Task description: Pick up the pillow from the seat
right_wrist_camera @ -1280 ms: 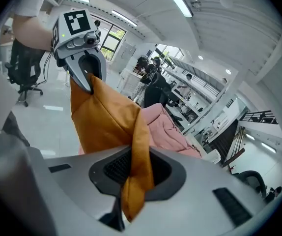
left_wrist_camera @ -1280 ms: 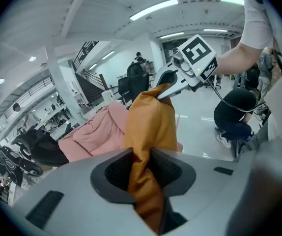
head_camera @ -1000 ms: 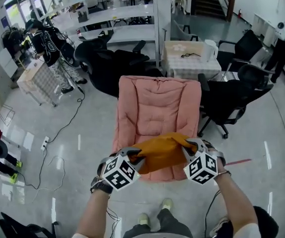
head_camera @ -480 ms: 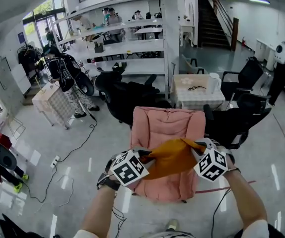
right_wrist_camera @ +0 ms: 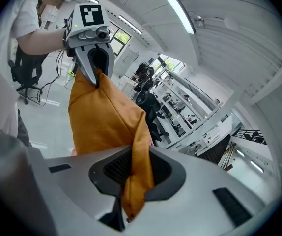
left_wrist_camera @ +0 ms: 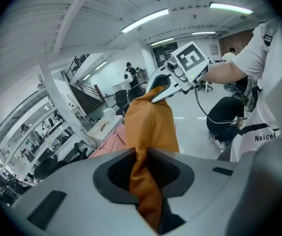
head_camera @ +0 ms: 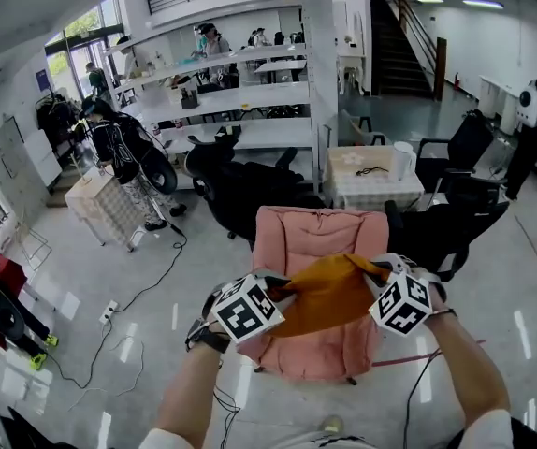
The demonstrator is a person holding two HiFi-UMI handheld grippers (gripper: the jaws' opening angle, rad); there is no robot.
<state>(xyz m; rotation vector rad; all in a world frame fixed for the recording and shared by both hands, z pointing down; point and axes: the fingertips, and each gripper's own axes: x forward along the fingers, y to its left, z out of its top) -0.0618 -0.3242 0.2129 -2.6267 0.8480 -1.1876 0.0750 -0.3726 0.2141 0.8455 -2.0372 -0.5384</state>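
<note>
Left gripper (head_camera: 280,290): its jaws are closing on one corner of the pillow (head_camera: 329,296), and orange cloth is bunching between the pads.
Right gripper (head_camera: 374,271): its narrow jaws are clamping the opposite corner, with a fold of cloth hanging through them.
Pillow: it is orange and soft, and is hanging stretched between the two grippers in front of the person, above the seat.
Seat: a pink padded chair (head_camera: 317,237) is standing on the glossy grey floor (head_camera: 170,279), directly below the pillow.
Arms: both bare forearms are reaching forward, one on each side of the pillow.
Behind the chair: black office chairs (head_camera: 240,187) are crowding in, and a small table (head_camera: 362,183) is carrying a white jug (head_camera: 401,160).
</note>
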